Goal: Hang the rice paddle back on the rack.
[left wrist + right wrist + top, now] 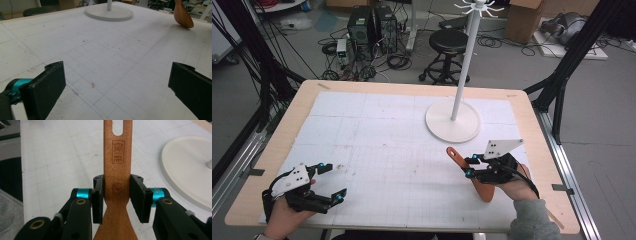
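left gripper (326, 182): jaws spread wide, low near table edge
right gripper (468, 166): jaws clamped, hand (518, 189) behind

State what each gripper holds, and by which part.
The right gripper clamps a wooden spatula across the lower handle, just above where it widens into the blade. The left gripper is open and holds nothing.

Illumination is even, diffuse and moderately bright in all three views; no single source is identifiable. The white mat (377, 135) shows no glare. Shadows are soft: a faint one lies on the mat under the wooden spatula (183, 15) at far right in the left gripper view. The high view is low in resolution and slightly soft throughout. In the right gripper view the spatula's stamped mark is sharp; the nearest black jaw links are blurred.
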Motion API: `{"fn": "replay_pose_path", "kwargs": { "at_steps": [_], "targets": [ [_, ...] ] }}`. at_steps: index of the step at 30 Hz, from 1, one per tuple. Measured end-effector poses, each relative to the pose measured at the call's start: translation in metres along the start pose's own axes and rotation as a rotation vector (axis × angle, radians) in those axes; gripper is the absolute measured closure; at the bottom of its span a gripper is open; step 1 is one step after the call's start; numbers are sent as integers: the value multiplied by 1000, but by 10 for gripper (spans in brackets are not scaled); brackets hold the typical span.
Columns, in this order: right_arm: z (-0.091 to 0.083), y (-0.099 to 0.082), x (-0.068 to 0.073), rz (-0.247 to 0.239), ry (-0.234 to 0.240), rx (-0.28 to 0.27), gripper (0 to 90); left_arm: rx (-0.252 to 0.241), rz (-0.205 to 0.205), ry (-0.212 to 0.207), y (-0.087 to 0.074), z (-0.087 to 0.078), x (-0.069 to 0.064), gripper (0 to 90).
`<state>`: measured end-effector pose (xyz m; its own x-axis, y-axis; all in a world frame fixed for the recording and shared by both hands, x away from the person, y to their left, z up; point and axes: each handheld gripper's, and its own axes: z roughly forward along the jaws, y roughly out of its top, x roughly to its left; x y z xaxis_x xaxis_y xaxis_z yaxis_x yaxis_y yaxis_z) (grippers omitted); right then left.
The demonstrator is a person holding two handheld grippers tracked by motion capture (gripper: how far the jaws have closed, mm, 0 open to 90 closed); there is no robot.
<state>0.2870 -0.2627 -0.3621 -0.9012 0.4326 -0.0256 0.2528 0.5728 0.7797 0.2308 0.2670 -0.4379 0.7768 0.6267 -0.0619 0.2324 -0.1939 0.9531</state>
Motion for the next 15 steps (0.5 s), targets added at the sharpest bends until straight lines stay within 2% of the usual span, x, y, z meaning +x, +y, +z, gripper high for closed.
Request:
{"fn": "replay_pose_path", "kwargs": {
  "at_steps": [7,15],
  "targets": [
    [-10,1,-2,9,-3,-66,645,-1,-7,6,-1,-1,0,18],
    [-18,3,-3,7,-6,-115,646,-3,-11,6,-1,-3,0,18]
  ]
}}
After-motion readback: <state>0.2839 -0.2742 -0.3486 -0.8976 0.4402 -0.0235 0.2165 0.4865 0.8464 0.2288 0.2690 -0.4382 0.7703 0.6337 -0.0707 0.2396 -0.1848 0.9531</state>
